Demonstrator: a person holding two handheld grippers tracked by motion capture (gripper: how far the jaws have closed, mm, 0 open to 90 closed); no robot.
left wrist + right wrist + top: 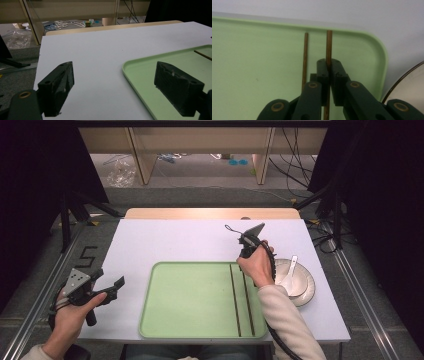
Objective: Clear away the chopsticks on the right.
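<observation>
High view, floor marking (pixel 88 256) (reads "5"), tray (pixel 190 292)

Lab recording booth: black curtains (pixel 30 165), tripod legs (pixel 75 210), floor cables (pixel 295 165).

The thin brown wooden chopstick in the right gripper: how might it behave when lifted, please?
The thin brown wooden chopstick looks straight, so probably stiff and light. Pinched near one end by the right gripper, it may pivot. Released on the green plastic tray, it could roll.

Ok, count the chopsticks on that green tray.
2. Both lie on the green tray, right part. Left chopstick lies free; right chopstick is clamped in the right gripper.
</observation>
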